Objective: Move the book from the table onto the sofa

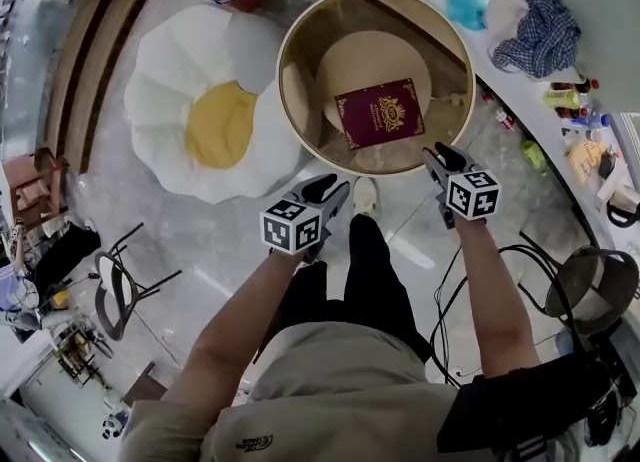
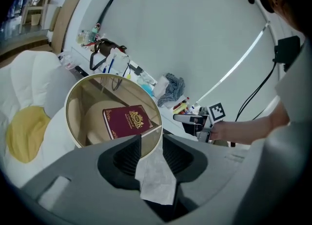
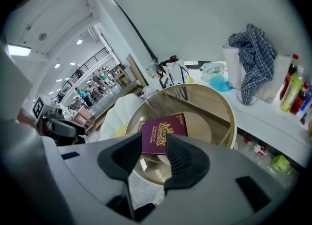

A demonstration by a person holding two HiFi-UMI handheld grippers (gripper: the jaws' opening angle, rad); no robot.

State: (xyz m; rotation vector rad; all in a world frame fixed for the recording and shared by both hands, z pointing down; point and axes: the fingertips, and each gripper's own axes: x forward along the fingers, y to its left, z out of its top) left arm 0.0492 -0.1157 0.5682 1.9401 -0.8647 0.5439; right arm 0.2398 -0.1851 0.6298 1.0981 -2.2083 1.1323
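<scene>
A dark red book with a gold crest lies flat on the round glass-topped table with a gold rim. To the table's left sits the sofa, a white flower-shaped cushion seat with a yellow centre. My left gripper hangs just short of the table's near rim, open and empty. My right gripper is at the near right rim, also open and empty. Along the left gripper the book lies ahead, and along the right gripper the book shows just past the jaws.
A curved white counter runs behind and right of the table, carrying bottles, a checked cloth and bags. Black cables and a round metal bin lie on the floor at right. A chair stands at left.
</scene>
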